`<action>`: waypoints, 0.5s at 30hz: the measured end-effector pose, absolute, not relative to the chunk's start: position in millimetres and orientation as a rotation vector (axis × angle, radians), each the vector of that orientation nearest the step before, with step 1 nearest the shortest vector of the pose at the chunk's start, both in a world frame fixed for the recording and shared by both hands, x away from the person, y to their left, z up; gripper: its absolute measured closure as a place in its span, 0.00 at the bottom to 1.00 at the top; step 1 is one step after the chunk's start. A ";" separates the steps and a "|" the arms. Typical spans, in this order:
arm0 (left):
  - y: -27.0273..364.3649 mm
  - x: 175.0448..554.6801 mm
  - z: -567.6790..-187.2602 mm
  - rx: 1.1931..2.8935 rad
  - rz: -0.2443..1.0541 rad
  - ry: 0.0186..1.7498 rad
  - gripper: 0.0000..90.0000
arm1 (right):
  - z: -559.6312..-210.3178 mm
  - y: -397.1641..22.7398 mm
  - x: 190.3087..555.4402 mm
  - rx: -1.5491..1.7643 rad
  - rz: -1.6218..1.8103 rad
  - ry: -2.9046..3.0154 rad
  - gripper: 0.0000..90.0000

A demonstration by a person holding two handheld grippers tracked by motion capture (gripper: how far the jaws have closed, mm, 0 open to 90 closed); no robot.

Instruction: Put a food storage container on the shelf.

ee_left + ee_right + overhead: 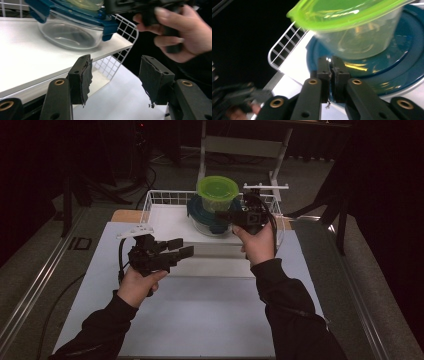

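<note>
Your right gripper [331, 65] has its jaws nearly shut at the blue lid [387, 72], just under the green tub [217, 193] (stacked on it). Your left gripper [176, 248], half open and empty, hangs near the lid.

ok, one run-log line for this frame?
left gripper: open, free | right gripper: shut, at blue lid rim | green-lidded tub: on blue lid | glass bowl: in wire basket

Lidded tub [217, 192] stacked on lidded glass bowl [210, 222]; bowl on a raised board [167, 222] inside wire basket [150, 202], at far end of surface [200, 315].
</note>
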State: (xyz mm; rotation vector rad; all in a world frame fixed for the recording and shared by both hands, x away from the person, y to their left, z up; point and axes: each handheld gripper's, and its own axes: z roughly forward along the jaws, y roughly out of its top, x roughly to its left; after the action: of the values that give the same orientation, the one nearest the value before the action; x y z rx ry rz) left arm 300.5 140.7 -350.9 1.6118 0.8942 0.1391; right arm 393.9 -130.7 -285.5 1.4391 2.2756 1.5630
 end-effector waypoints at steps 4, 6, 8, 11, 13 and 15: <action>140.5 298.4 -355.1 1.602 0.103 0.857 0.36 | -288.0 -132.3 378.4 1.371 1.596 2.306 0.81; 140.4 297.5 -356.0 1.612 0.097 0.820 0.27 | -288.9 -132.2 374.1 1.348 1.595 2.320 0.75; 138.7 294.8 -356.6 1.628 0.105 0.781 0.26 | -292.3 -132.7 359.7 1.270 1.595 2.324 0.64; 135.2 290.4 -356.4 1.638 0.129 0.733 0.19 | -296.3 -135.0 346.4 1.195 1.621 2.311 0.50; 132.8 287.5 -355.5 1.650 0.152 0.704 0.14 | -299.1 -136.0 338.5 1.152 1.618 2.311 0.40; 131.5 286.3 -355.1 1.657 0.156 0.687 0.03 | -301.1 -136.9 335.2 1.129 1.627 2.308 0.37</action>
State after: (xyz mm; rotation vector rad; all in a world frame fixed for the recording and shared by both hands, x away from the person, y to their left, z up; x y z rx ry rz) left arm 286.3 131.5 -355.1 1.6572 0.6872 0.1558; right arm 335.2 -136.9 -301.1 1.1295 2.3081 1.6269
